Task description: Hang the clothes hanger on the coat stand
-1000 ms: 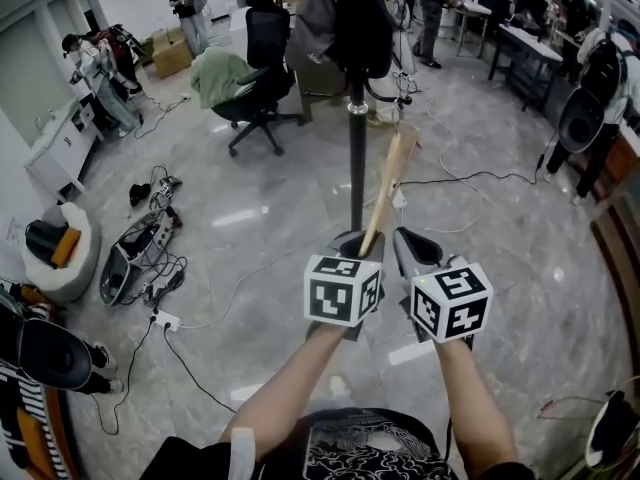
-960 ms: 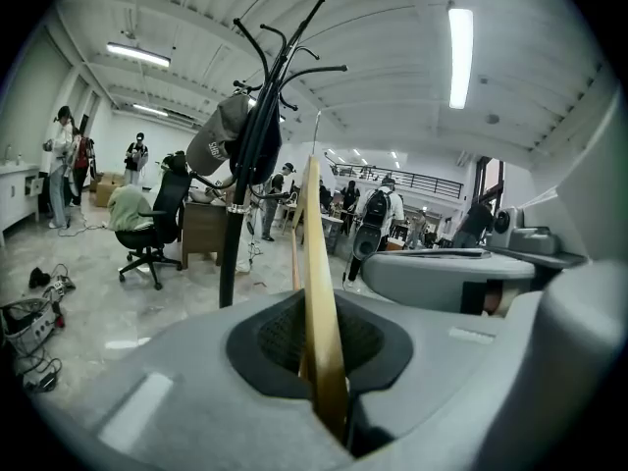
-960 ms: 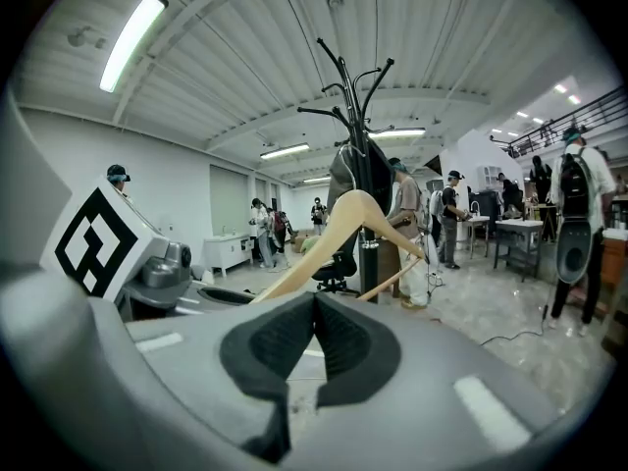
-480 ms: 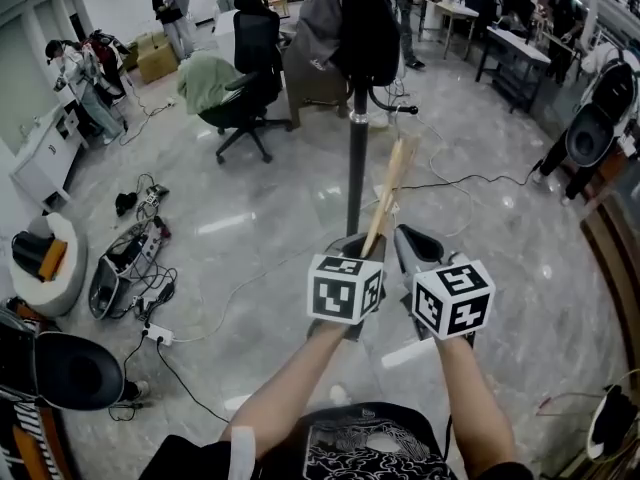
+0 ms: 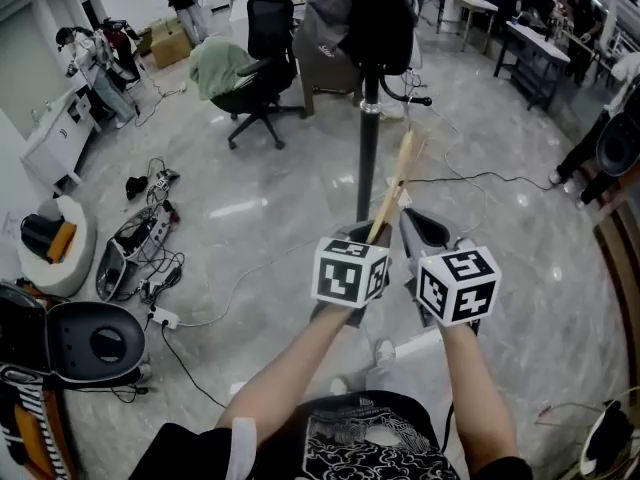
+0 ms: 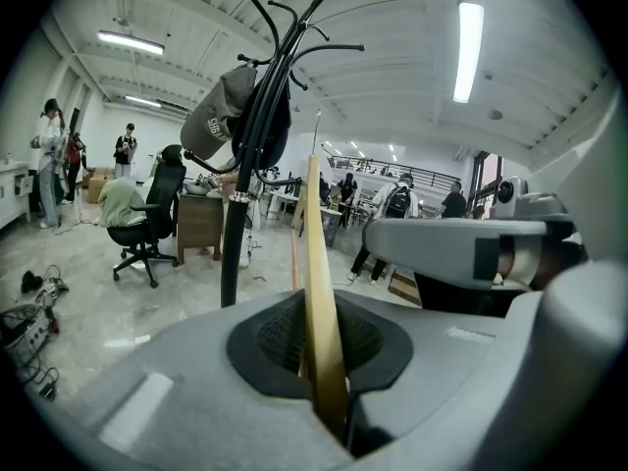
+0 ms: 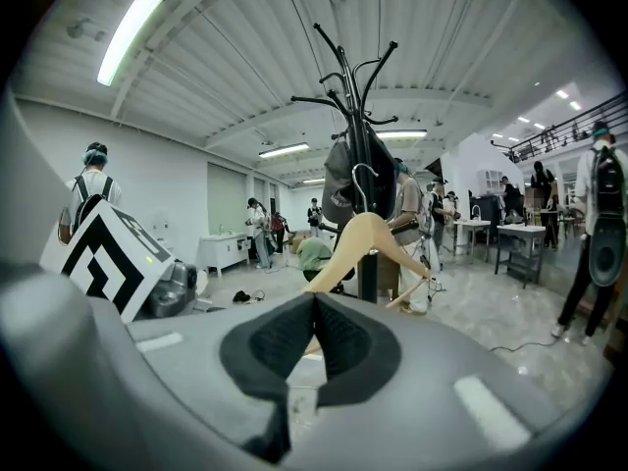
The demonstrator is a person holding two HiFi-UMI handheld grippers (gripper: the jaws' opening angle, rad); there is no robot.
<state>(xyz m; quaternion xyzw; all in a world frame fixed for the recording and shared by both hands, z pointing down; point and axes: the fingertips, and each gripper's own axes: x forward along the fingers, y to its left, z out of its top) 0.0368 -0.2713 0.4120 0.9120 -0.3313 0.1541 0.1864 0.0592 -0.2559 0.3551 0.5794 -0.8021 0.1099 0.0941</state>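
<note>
My left gripper [image 5: 365, 236] is shut on the lower end of a light wooden clothes hanger [image 5: 400, 183], which slants up and away toward the black coat stand [image 5: 368, 158]. In the left gripper view the hanger [image 6: 316, 263] stands edge-on between the pads of that gripper [image 6: 324, 361], with the stand [image 6: 235, 234] just left of it. My right gripper [image 5: 425, 230] is close beside the left one, shut with nothing in it. The right gripper view shows its pads [image 7: 314, 307] meeting, the hanger's arch and metal hook [image 7: 363, 238] in front of the stand [image 7: 368, 165].
Dark bags and a cap [image 5: 375, 18] hang on the stand's upper hooks. An office chair with a green cloth [image 5: 250, 68] stands at the back left. Cables and a power strip [image 5: 150, 258] lie on the floor, with an open black case [image 5: 90, 343] at the left. People and desks line the room's edges.
The head view has shifted a little and the stand looks slightly nearer. Both grippers and the hanger keep the same pose relative to each other.
</note>
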